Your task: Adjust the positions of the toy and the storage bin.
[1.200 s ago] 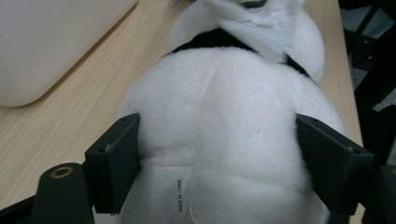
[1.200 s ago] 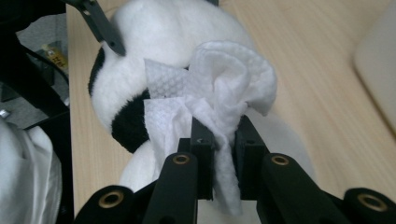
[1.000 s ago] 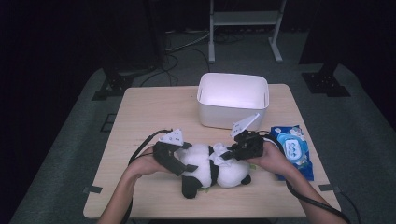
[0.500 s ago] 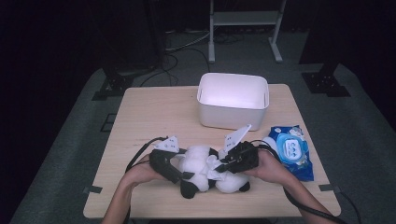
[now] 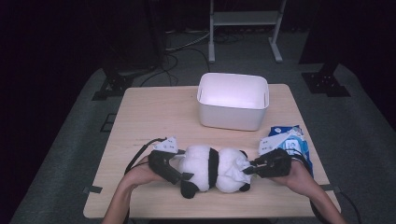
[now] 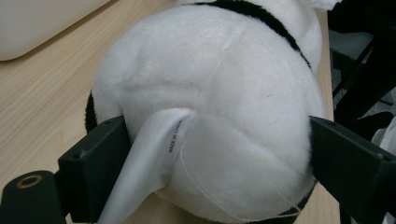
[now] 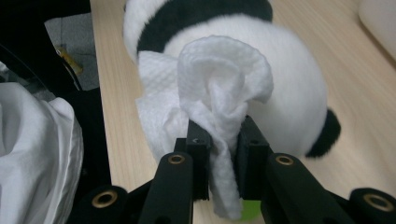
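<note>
A black-and-white panda plush (image 5: pixel 212 169) lies lengthwise near the table's front edge. My left gripper (image 5: pixel 183 177) is shut on its rear end. In the left gripper view the two jaws press into the plush's white body (image 6: pixel 210 70) from both sides, beside a sewn-in label (image 6: pixel 154 154). My right gripper (image 5: pixel 248 169) is at the plush's head end, shut on a crumpled white wipe (image 5: pixel 240 163). In the right gripper view the wipe (image 7: pixel 219 84) is pinched in the gripper (image 7: pixel 223 140) and rests against the plush's head (image 7: pixel 294 88).
A white plastic bin (image 5: pixel 232 100) stands at the back middle of the wooden table (image 5: pixel 149 116). A blue pack of wipes (image 5: pixel 288 139) lies at the right edge, just behind my right hand. Cables trail from both grippers.
Both hands have drawn the plush toward the near edge and laid it flatter. The right gripper with the wipe has shifted right, along the head.
</note>
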Available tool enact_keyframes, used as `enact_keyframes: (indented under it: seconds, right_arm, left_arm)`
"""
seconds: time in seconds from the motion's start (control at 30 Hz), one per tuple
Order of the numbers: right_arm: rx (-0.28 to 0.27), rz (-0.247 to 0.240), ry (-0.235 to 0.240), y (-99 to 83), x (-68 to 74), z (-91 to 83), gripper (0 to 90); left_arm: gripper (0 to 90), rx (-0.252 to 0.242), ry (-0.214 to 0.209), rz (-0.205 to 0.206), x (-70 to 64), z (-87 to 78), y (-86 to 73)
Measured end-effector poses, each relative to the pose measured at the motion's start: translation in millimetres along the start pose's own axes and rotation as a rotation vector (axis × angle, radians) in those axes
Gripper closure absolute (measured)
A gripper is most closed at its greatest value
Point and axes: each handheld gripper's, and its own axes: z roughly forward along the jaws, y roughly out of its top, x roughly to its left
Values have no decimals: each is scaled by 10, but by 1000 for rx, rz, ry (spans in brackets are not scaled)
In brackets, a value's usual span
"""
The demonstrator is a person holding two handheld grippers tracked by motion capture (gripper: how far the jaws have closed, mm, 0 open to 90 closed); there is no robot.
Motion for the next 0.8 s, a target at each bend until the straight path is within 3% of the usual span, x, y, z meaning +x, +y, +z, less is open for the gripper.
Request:
enact_keyframes:
  seconds: [0.23, 0.37, 0.57, 0.8]
  right_arm:
    - [3, 60, -19, -249, -96, -29, 768]
    - [-12, 57, -13, -246, -78, -49, 771]
    - [10, -17, -5, -34, 100, 36, 771]
    - [22, -86, 12, 232, 191, 171, 771]
  left_arm:
    - [88, -2, 1, -1, -6, -1, -2]
    - [88, -6, -2, -3, -8, -3, -11]
    - [87, -5, -1, -6, -19, -3, -12]
    - [87, -11, -2, -7, -23, -3, -20]
